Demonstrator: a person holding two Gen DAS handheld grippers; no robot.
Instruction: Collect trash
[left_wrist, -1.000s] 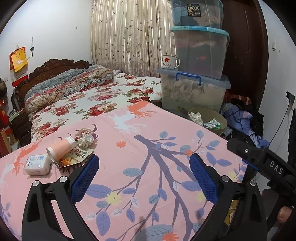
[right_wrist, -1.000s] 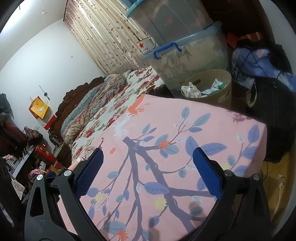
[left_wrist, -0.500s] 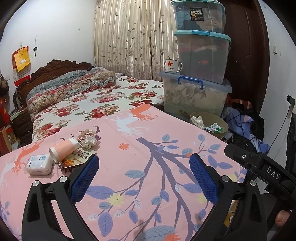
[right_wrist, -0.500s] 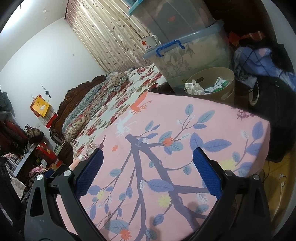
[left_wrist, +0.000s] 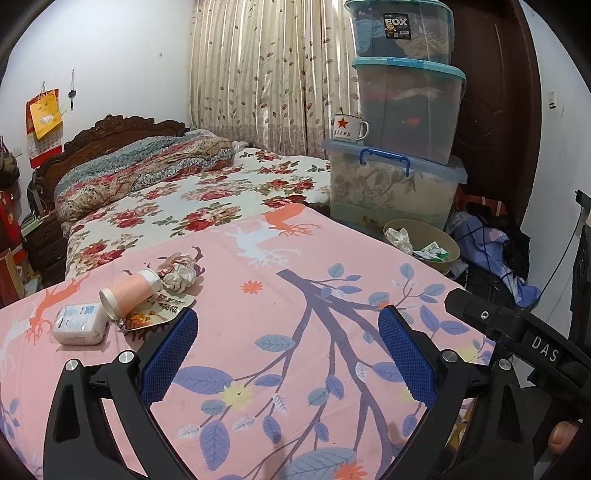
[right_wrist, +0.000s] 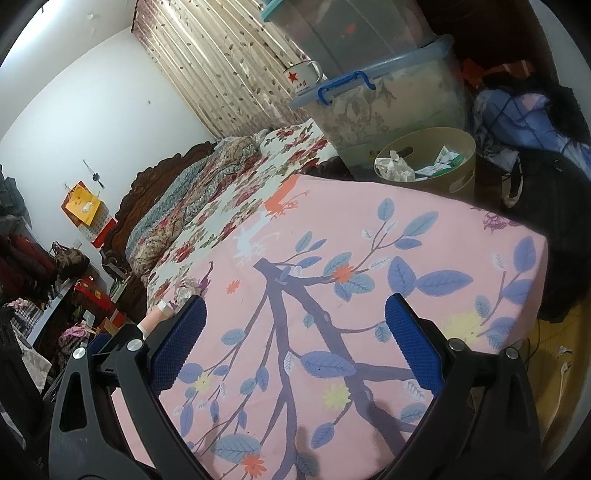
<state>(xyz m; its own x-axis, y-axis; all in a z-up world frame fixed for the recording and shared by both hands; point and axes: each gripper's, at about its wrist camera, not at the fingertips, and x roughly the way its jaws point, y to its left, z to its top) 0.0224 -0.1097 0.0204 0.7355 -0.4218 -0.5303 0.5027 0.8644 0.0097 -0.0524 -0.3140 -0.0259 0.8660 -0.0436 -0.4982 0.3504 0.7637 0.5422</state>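
On the pink leaf-print cover (left_wrist: 295, 302), at the left, lie a tipped pink paper cup (left_wrist: 131, 291), a crumpled paper wad (left_wrist: 179, 271), a flat printed wrapper (left_wrist: 162, 310) and a white tissue pack (left_wrist: 79, 323). A beige trash bin (left_wrist: 421, 243) with paper in it stands on the floor beyond the far edge; it also shows in the right wrist view (right_wrist: 424, 166). My left gripper (left_wrist: 288, 343) is open and empty, just right of the trash pile. My right gripper (right_wrist: 295, 328) is open and empty above the cover; the cup (right_wrist: 157, 314) peeks out behind its left finger.
Stacked clear storage boxes (left_wrist: 402, 122) with an enamel mug (left_wrist: 347, 127) stand behind the bin. A floral bed (left_wrist: 184, 199) lies at the back left. Clothes and bags (left_wrist: 491, 251) crowd the floor at the right. The right gripper's body (left_wrist: 517, 332) shows beside my left one.
Both grippers have drawn back and risen slightly, so the trash pile and bin look a little farther off. Both stay open and empty.
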